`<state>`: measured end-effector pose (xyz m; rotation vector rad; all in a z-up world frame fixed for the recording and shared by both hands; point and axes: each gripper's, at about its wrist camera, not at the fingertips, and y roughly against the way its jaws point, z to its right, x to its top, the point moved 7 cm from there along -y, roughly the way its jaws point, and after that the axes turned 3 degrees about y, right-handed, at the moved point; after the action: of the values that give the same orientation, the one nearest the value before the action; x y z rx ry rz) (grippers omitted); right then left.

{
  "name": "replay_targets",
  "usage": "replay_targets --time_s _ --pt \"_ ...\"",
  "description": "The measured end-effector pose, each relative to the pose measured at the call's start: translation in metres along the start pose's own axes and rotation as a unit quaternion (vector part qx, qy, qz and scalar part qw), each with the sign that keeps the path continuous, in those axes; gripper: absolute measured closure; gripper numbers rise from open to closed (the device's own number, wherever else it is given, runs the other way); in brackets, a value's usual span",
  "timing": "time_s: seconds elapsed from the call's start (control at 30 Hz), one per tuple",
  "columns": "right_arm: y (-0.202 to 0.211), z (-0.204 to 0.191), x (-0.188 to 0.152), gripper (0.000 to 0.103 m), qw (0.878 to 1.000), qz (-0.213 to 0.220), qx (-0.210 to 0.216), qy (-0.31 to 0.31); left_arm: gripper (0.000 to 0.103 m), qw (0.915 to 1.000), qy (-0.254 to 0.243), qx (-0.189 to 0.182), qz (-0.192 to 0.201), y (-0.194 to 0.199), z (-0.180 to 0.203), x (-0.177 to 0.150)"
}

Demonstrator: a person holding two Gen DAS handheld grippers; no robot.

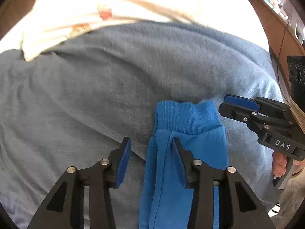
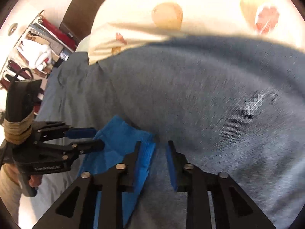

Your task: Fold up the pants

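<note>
Grey-blue bedcover spreads wide, a cream patterned pillow lying at its far edge. On it lie the blue pants, folded narrow, ribbed cuff pointing away. Left gripper hangs over them, jaws parted, gripping nothing: one pad above the fabric, the other off its edge. Right gripper is apart too, the pants' edge under one finger, unpinched.
</note>
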<state>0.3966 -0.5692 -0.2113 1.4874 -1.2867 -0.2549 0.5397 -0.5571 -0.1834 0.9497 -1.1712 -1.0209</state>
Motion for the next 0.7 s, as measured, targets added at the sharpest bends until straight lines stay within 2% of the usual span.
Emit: replay_targets --time_s 0.13,0.3,0.4,0.53,0.7 --pt "0.018 -0.015 0.007 0.072 1.0 0.012 0.004 0.021 0.05 0.9988 0.014 0.003 0.046 0.038 -0.001 0.008" --pt "0.037 -0.041 0.013 0.072 0.998 0.023 0.012 0.059 0.05 0.9966 0.016 0.005 0.081 0.073 0.008 0.002" --pt "0.049 -0.056 0.011 0.072 0.997 0.024 0.029 0.07 0.05 0.9948 0.034 0.011 0.095 0.086 0.009 -0.019" --pt "0.061 -0.078 0.0 0.072 0.995 0.025 0.05 0.088 0.05 0.9916 0.066 0.02 0.109 0.107 0.014 -0.063" --pt "0.069 -0.113 -0.019 0.072 0.99 0.017 0.077 0.118 0.05 0.9827 0.121 0.051 0.131 0.124 0.012 -0.107"
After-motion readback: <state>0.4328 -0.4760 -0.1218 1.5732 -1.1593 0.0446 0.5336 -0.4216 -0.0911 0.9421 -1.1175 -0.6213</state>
